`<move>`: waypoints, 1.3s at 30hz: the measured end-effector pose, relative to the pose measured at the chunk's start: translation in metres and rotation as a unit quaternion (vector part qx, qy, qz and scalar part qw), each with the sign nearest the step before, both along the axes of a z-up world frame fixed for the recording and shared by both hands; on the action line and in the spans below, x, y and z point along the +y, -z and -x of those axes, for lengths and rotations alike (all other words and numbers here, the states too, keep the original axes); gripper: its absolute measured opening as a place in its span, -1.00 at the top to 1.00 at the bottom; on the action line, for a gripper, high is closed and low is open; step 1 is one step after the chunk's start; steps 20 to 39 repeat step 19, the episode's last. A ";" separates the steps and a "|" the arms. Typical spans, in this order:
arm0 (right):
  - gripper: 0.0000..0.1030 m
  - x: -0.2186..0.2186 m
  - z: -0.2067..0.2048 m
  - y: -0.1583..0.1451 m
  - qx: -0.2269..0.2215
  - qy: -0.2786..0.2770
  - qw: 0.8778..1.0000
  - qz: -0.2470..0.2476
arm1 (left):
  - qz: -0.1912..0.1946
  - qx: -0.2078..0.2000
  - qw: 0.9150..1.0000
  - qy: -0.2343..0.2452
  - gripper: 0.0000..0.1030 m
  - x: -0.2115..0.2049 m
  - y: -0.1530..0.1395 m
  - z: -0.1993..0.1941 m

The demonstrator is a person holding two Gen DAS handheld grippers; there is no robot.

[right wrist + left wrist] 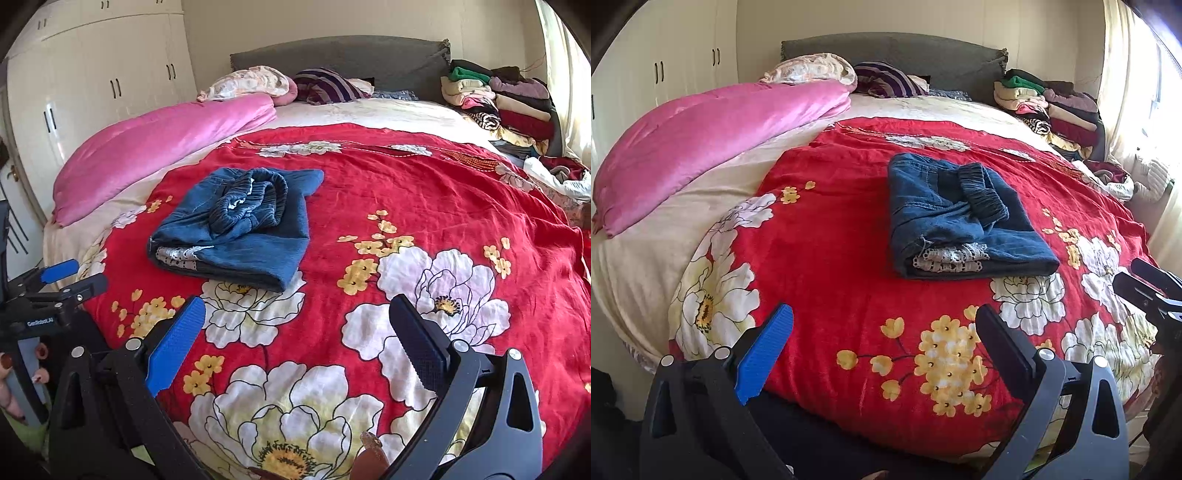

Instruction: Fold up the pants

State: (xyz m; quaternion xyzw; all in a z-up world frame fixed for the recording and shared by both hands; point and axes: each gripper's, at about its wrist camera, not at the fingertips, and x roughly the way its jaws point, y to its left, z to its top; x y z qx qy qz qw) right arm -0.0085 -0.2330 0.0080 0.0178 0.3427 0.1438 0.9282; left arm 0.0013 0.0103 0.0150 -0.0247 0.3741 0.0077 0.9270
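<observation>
Blue denim pants [964, 221] lie folded into a compact rectangle on the red floral blanket [849, 258], elastic waistband on top and white lace trim at the near edge. They also show in the right wrist view [240, 236]. My left gripper [884, 325] is open and empty, held back near the bed's foot, apart from the pants. My right gripper [297, 317] is open and empty, also short of the pants. The right gripper shows at the left view's right edge [1148, 284]; the left gripper shows at the right view's left edge [70, 277].
A pink quilt [713, 140] lies folded along the bed's left side. Pillows [886, 79] sit by the grey headboard. A stack of folded clothes [1052, 107] stands at the far right corner. White wardrobes [92, 85] line the left wall.
</observation>
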 end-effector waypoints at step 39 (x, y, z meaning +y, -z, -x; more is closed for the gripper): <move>-0.83 -0.268 -0.137 0.041 0.078 0.299 0.950 0.056 | -0.014 0.149 0.973 -0.176 -0.92 0.215 0.064 -0.246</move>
